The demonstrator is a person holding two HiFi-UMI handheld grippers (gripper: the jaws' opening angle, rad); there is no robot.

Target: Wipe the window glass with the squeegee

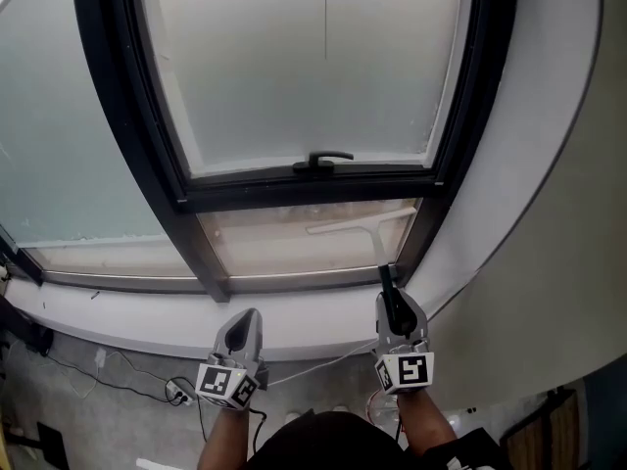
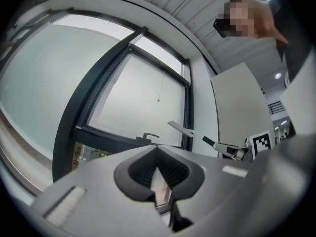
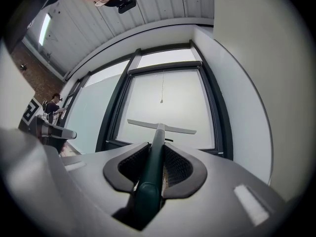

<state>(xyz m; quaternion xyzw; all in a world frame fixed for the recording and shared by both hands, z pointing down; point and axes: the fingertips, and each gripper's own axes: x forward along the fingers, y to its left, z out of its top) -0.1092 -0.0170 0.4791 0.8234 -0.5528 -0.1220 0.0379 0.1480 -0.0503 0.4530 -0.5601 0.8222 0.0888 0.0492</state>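
- Right gripper [image 1: 388,300] low at right; jaws clamped on the dark handle of the squeegee [image 1: 359,225]; in the right gripper view that handle fills the gap between the pads [image 3: 174,168].
- Squeegee blade tilted, at the lower pane [image 1: 265,248]; below the sash handle [image 1: 323,161]; near the right frame [image 1: 470,116].
- Left gripper [image 1: 245,317] beside the right one, over the sill [image 1: 118,313]; jaws together, tips meeting, nothing between.
- Frosted upper glass [image 1: 313,67] above; cable [image 1: 323,362] on the floor below the sill.
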